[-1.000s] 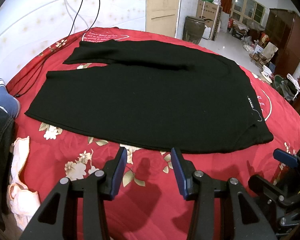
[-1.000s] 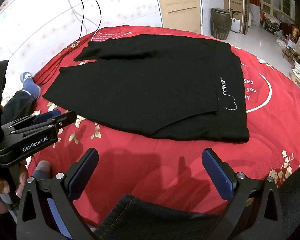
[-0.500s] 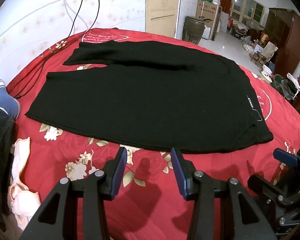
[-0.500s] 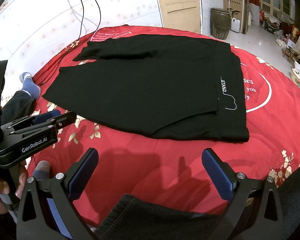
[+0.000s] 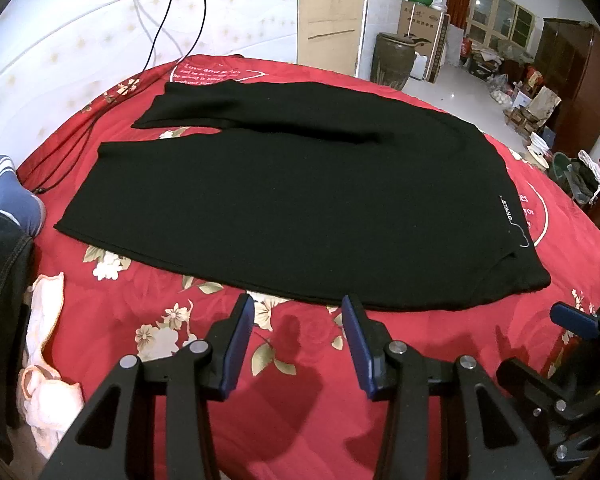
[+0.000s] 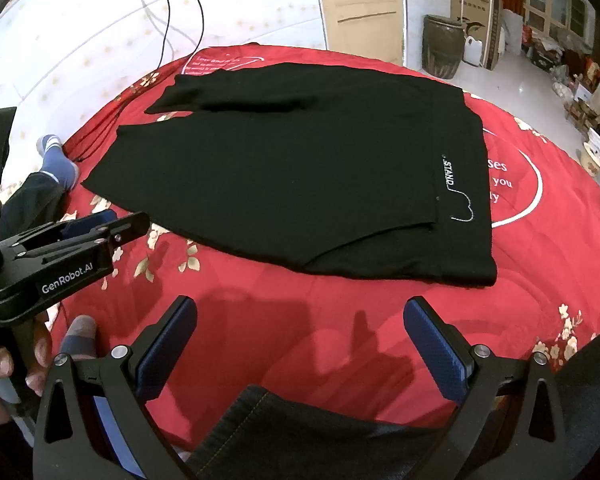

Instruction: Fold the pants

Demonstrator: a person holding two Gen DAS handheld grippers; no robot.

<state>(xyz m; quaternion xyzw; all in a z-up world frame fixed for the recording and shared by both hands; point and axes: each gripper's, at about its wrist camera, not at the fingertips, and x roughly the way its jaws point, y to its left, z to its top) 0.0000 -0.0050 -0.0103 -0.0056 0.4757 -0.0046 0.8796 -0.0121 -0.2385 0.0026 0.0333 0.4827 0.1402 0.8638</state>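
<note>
Hovering near the red flowery bed (image 5: 300, 400) edge, both wide open, empty: left claw (image 5: 298, 344), right claw (image 6: 300, 344). Maybe pinching red cover along with the floppy black cloth pants (image 5: 284, 208), bunching the fold.

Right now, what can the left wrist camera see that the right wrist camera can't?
Only the left wrist view shows the tall dark wooden cupboard and a crumpled pale pink cloth.

Only the right wrist view shows the person's bare hand holding the left gripper, and the white word STAND clearly.

Both show the black pants lying flat on the red flowered bedspread, and a blue-socked foot.
</note>
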